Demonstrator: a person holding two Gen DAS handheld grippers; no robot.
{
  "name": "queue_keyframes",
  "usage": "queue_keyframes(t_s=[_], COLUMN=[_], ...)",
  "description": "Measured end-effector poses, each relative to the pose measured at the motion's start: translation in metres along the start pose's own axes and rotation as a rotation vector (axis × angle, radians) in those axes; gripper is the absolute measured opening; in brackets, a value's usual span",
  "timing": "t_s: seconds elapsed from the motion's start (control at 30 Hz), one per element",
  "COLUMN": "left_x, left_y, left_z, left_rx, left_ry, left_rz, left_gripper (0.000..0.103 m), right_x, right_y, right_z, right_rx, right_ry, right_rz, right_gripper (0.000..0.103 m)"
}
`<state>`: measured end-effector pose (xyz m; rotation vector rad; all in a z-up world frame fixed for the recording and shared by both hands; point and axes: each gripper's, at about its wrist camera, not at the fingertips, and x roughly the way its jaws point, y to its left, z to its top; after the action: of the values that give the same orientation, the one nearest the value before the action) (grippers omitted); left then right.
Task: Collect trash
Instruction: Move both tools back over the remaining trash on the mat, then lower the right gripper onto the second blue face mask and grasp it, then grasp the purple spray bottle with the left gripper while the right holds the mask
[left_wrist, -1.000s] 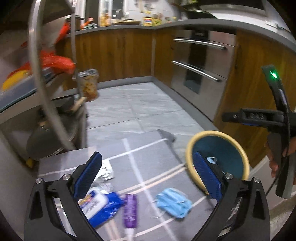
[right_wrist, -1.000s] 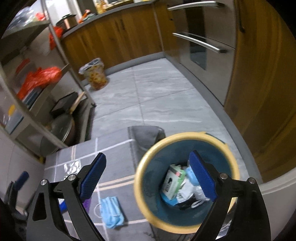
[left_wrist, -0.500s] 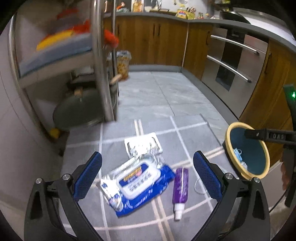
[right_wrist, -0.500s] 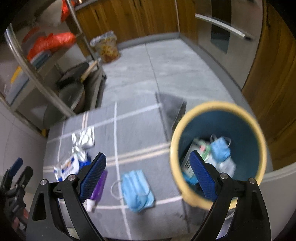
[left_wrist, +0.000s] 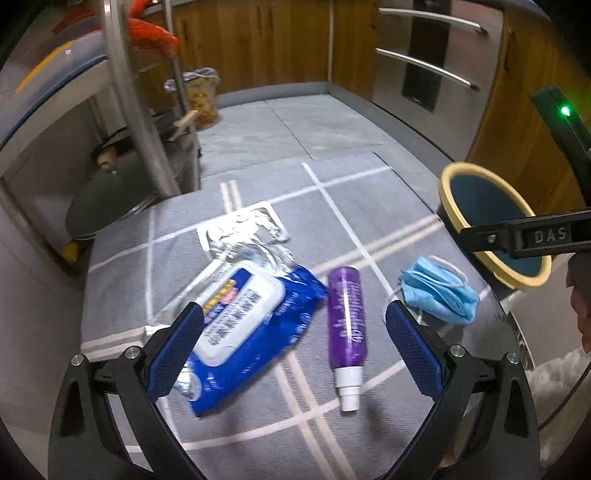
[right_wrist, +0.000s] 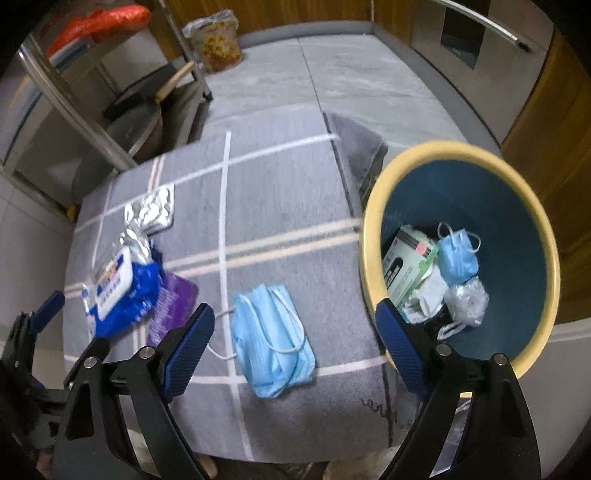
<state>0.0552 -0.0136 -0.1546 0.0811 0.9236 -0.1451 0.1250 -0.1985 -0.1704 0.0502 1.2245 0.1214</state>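
Note:
On a grey checked mat (left_wrist: 332, 177) lie a blue wet-wipes pack (left_wrist: 243, 325), a purple spray bottle (left_wrist: 347, 321), a silver foil wrapper (left_wrist: 243, 236) and a light blue face mask (left_wrist: 436, 291). My left gripper (left_wrist: 295, 347) is open and empty, low over the wipes pack and bottle. My right gripper (right_wrist: 295, 350) is open and empty, just above the mask (right_wrist: 273, 339). The yellow-rimmed blue bin (right_wrist: 532, 206) stands at the mat's right edge and holds a mask, a box and crumpled plastic. The pack (right_wrist: 118, 288) and bottle (right_wrist: 170, 306) also show in the right wrist view.
A metal shelf rack (left_wrist: 136, 110) with pans and a pot lid stands at the mat's far left. A bagged bin (left_wrist: 199, 96) sits by wooden cabinets (left_wrist: 258, 44). Oven drawers (left_wrist: 424, 66) line the right wall. Grey tile floor (left_wrist: 295, 125) lies beyond.
My left gripper swung left from the bin and dropped lower over the wipes pack and bottle. My right gripper moved left off the bin to above the mask. Both stayed open.

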Motion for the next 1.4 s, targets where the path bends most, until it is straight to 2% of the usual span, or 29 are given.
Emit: queue_keyframes(t_s=[0.13, 0.23, 0.3, 0.4, 0.57, 0.73, 0.9, 1.1, 1.13, 1.4], left_x=[0.012, 0.023, 0.029, 0.035, 0.044, 0.054, 0.062, 0.066, 0.067, 0.058], left_y=[-0.013, -0.022, -0.027, -0.031, -0.037, -0.040, -0.043, -0.043, -0.042, -0.042], left_z=[-0.001, -0.004, -0.005, -0.005, -0.006, -0.007, -0.010, -0.011, -0.010, -0.005], left_rx=[0.014, 0.038, 0.053, 0.056, 0.057, 0.052, 0.065, 0.066, 0.061, 0.060], left_ry=[0.030, 0.056, 0.067, 0.082, 0.104, 0.135, 0.169, 0.196, 0.197, 0.161], left_rz=[-0.036, -0.041, -0.044, -0.053, -0.059, -0.070, -0.081, -0.070, -0.069, -0.077], left_gripper=[0.097, 0.097, 0.097, 0.096, 0.088, 0.073, 0.059, 0.039, 0.032, 0.032], right_x=[0.012, 0.019, 0.024, 0.033, 0.042, 0.050, 0.054, 0.046, 0.044, 0.018], right_y=[-0.004, -0.004, -0.003, -0.002, -0.001, 0.003, 0.006, 0.010, 0.010, 0.007], right_z=[-0.002, -0.002, -0.003, -0.003, -0.003, -0.004, -0.003, 0.000, 0.001, 0.017], right_rx=[-0.001, -0.013, -0.027, -0.042, -0.059, -0.082, -0.105, -0.122, -0.122, -0.114], right_ry=[0.043, 0.066, 0.083, 0.117, 0.144, 0.169, 0.185, 0.161, 0.154, 0.063], right_rz=[-0.003, -0.003, 0.001, 0.026, 0.042, 0.042, 0.046, 0.056, 0.059, 0.080], right_gripper=[0.079, 0.068, 0.056, 0.047, 0.038, 0.029, 0.015, 0.010, 0.009, 0.006])
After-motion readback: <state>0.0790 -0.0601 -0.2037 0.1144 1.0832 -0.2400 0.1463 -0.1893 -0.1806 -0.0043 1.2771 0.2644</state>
